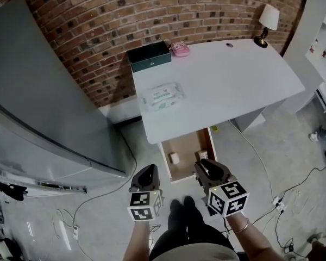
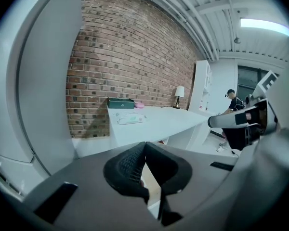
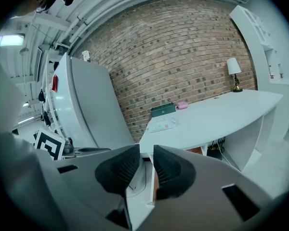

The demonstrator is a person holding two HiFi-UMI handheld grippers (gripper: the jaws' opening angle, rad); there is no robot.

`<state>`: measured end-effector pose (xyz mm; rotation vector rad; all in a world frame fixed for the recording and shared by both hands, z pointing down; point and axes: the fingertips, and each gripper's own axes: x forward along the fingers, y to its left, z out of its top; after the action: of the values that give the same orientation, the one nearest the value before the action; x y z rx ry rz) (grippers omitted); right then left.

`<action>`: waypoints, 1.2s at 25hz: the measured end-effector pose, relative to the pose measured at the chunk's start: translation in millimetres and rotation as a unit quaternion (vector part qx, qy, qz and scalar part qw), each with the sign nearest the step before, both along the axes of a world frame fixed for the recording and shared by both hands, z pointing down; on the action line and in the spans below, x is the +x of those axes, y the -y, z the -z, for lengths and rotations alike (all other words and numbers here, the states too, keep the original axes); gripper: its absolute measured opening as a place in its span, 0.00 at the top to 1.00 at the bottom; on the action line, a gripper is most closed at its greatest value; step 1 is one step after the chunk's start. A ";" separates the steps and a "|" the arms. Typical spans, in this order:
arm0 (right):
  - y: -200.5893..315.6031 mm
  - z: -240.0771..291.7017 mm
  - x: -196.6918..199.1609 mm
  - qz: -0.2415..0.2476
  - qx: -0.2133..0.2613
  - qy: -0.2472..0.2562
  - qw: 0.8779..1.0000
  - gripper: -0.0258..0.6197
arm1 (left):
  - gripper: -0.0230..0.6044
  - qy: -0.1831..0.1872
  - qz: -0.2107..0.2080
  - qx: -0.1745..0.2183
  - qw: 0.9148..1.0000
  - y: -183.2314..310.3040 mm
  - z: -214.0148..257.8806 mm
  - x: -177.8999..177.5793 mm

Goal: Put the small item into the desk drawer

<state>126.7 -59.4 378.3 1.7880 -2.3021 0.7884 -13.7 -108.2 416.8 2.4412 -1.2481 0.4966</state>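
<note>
The left tongs [image 1: 148, 171] and the right tongs [image 1: 206, 166] are held side by side, close together, in front of the desk [image 1: 233, 80]. Both point toward it and slant somewhat down. The drawer [image 1: 189, 144] under the desk's near edge stands pulled out, and its open end reaches just about to the tips of both tongs.

The small white item [image 1: 174, 157] lies on the drawer's floor near its left wall. It is ahead of the tongs and below them, in line with the gap between the two pairs, and neither pair touches it. A second small pale thing [image 1: 202, 155] sits by the drawer's right wall, just beside the tip of the right tongs; what it is cannot be told.

In the left gripper view the left tongs are pressed together at the tips, with nothing pinched. In the right gripper view the right tongs stand slightly spread, with a narrow slit between the ribbed pads and nothing in it.

Farther ahead of the tongs, a pack of wipes [image 1: 162, 95] lies on the desktop. Beyond it a green box [image 1: 149, 56] and a pink thing [image 1: 179, 49] sit at the far edge by the brick wall [image 1: 125, 10]. A lamp [image 1: 268, 22] stands at the far right corner. A tall grey cabinet [image 1: 38, 91] rises to the left of the left tongs, and cables [image 1: 293, 184] trail over the floor.
</note>
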 end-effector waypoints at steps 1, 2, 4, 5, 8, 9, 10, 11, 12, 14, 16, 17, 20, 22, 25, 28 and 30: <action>-4.6 5.0 2.9 -0.007 0.003 0.002 1.000 0.82 | 0.93 0.000 -0.003 0.001 1.000 -2.6 3.3 1.6; -9.2 9.6 6.2 -0.013 0.007 0.004 1.000 0.83 | 0.93 0.001 -0.007 0.003 1.000 -5.0 6.1 3.4; -18.2 17.1 13.4 -0.025 0.013 0.005 1.000 0.85 | 0.93 0.002 -0.013 0.006 1.000 -9.3 10.8 7.7; -22.1 20.7 16.7 -0.029 0.016 0.005 0.999 0.86 | 0.93 0.002 -0.015 0.008 1.000 -10.9 13.4 9.4; -29.5 34.2 22.9 -0.041 0.028 0.009 0.999 0.88 | 0.93 0.003 -0.022 0.015 1.000 -12.0 24.2 11.8; -31.9 38.2 24.5 -0.044 0.031 0.010 0.998 0.89 | 0.93 0.004 -0.024 0.016 1.000 -12.6 27.2 12.2; -34.5 41.1 25.9 -0.048 0.033 0.010 0.998 0.89 | 0.93 0.004 -0.025 0.018 1.000 -13.8 29.3 12.3; -36.8 43.2 27.0 -0.051 0.035 0.010 0.998 0.90 | 0.93 0.003 -0.026 0.019 0.999 -14.8 31.0 12.2; -38.4 45.3 28.2 -0.054 0.038 0.010 0.998 0.91 | 0.93 0.003 -0.027 0.021 0.999 -15.2 32.8 12.2; -39.7 50.4 31.1 -0.060 0.043 0.010 0.997 0.94 | 0.93 0.001 -0.028 0.025 0.999 -14.8 37.4 13.6; -40.8 55.7 33.2 -0.063 0.048 0.010 0.997 0.95 | 0.93 0.000 -0.030 0.029 0.999 -15.1 42.1 15.8; -41.5 57.6 33.3 -0.063 0.050 0.009 0.997 0.95 | 0.93 -0.001 -0.031 0.030 0.999 -15.5 43.9 16.3; -44.7 60.8 32.8 -0.061 0.054 0.003 0.997 0.95 | 0.93 -0.002 -0.033 0.033 0.999 -17.9 47.5 16.8; -46.3 63.4 33.6 -0.060 0.059 -0.003 0.996 0.95 | 0.93 -0.003 -0.033 0.036 0.999 -19.6 50.7 17.9; -47.6 67.1 35.8 -0.058 0.069 -0.007 0.996 0.95 | 0.93 -0.003 -0.032 0.040 0.999 -22.3 55.0 19.2; -48.5 69.2 40.3 -0.057 0.076 -0.006 0.995 0.95 | 0.93 -0.002 -0.031 0.043 0.999 -24.5 57.0 21.1; -47.4 71.1 41.7 -0.057 0.078 -0.004 0.995 0.95 | 0.93 0.000 -0.030 0.043 0.999 -24.5 58.8 20.2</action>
<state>168.4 -11.9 307.2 1.9989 -2.3322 0.6300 6.6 -83.7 358.0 2.5575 -1.2232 0.4673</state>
